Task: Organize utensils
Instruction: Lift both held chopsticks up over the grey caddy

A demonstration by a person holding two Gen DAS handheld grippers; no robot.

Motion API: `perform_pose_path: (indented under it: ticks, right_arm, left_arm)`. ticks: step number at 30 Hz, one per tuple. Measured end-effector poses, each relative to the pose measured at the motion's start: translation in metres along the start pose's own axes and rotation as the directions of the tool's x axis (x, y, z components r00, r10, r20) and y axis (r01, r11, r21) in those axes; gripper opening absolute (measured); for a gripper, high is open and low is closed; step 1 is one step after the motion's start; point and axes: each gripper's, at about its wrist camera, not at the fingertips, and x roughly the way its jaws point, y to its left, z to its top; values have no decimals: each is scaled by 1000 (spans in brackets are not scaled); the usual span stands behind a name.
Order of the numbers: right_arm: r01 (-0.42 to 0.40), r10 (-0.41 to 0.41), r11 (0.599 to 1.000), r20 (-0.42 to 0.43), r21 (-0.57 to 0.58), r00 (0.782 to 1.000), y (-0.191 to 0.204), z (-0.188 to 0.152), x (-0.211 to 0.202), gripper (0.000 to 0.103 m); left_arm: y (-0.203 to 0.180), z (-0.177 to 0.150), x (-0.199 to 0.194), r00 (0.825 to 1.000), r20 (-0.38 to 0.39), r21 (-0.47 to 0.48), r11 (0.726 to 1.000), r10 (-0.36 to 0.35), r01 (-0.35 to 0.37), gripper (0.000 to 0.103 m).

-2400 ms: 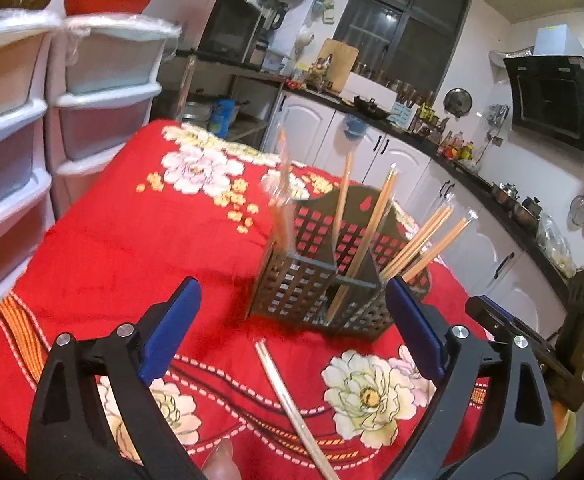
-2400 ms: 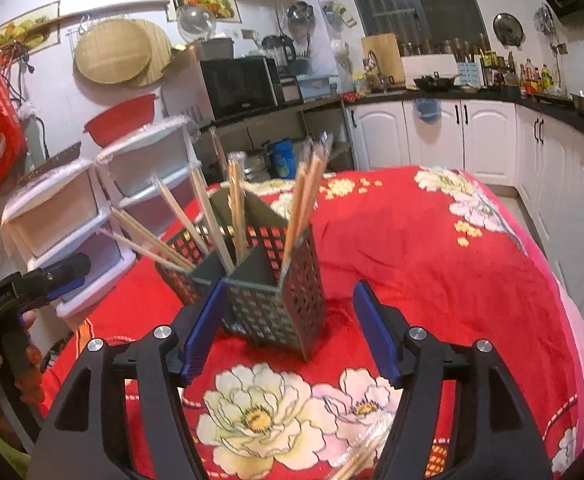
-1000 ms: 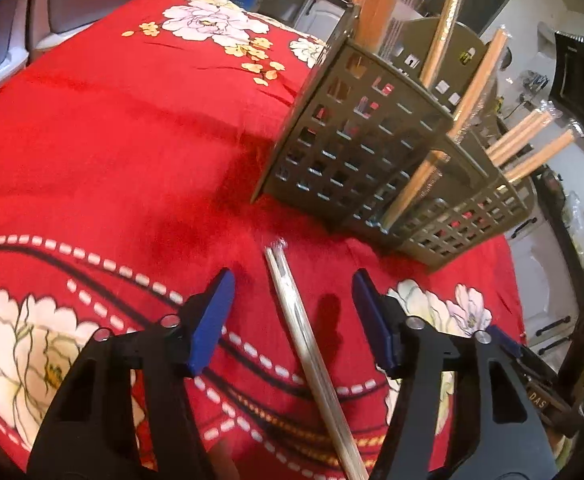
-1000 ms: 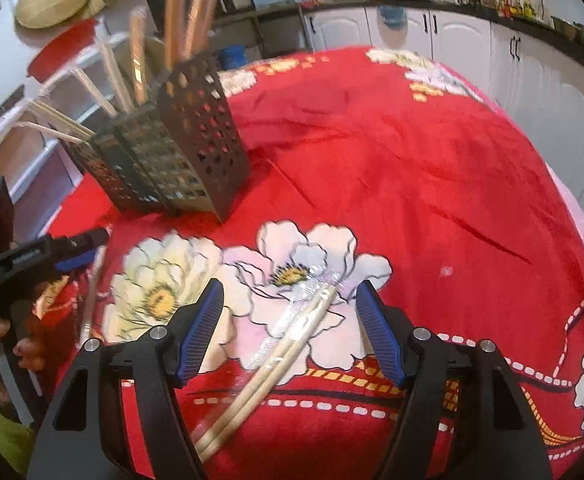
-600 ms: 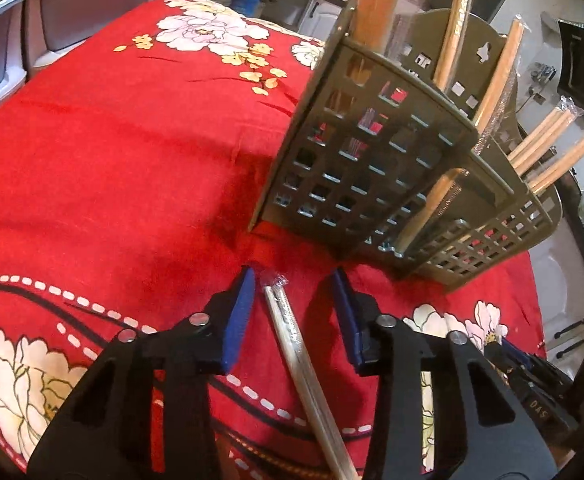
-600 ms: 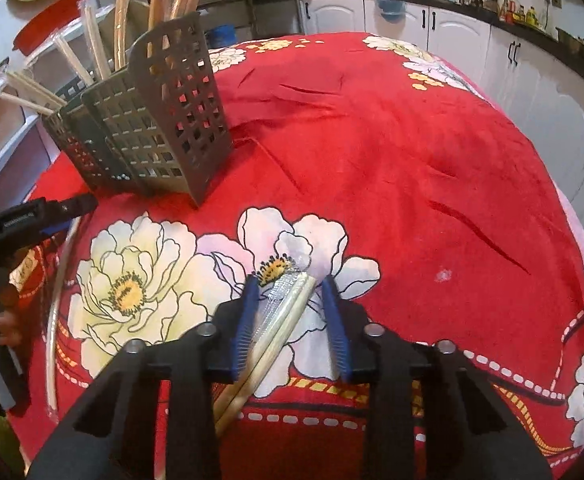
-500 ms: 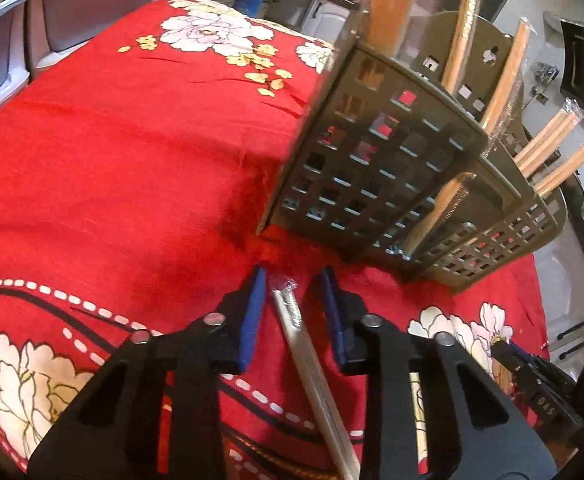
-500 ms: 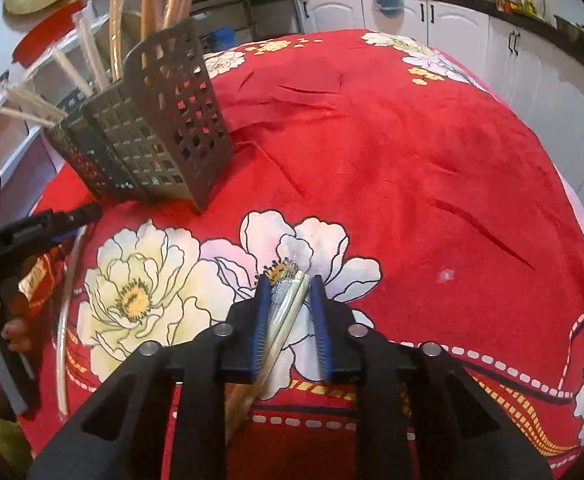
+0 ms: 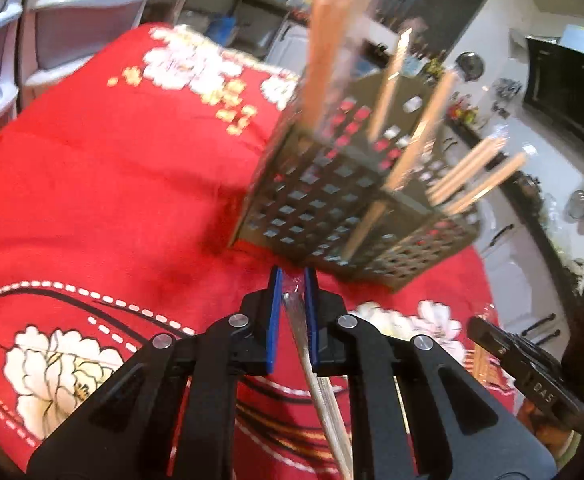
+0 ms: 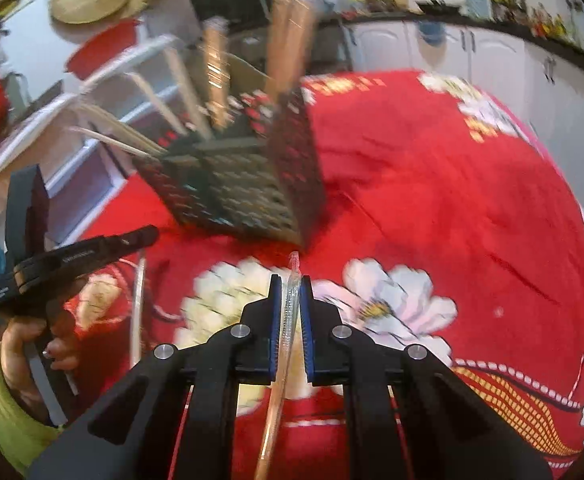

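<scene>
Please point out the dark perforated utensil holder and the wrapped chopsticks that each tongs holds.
Dark perforated plastic utensil holder [image 9: 312,208], left wrist view: front wall.
Plastic-wrapped chopsticks, left tongs [image 9: 294,312], left wrist view: wrapped tip.
Plastic-wrapped chopsticks, right tongs [image 10: 291,304], right wrist view: upper shaft.

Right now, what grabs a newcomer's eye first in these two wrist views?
The bright red floral tablecloth fills both views, with the dark perforated utensil caddy standing mid-table, wrapped chopsticks sticking out of it at angles. Close to each lens, the left gripper is clamped on a plastic-wrapped chopstick pair, and the right gripper on another wrapped pair, both pointed toward the caddy.
</scene>
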Motion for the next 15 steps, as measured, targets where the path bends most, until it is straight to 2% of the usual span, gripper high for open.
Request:
perform_pose_path:
  ticks: [5, 15]
  right_arm:
    - [-26, 29, 998, 60, -56, 998, 22, 14, -20, 6]
    - [-61, 86, 989, 186, -138, 979, 53, 38, -60, 6]
  left_arm:
    - [-18, 9, -32, 996, 69, 33, 998, -57, 55, 5]
    - [-50, 39, -76, 977, 175, 125, 987, -122, 101, 5]
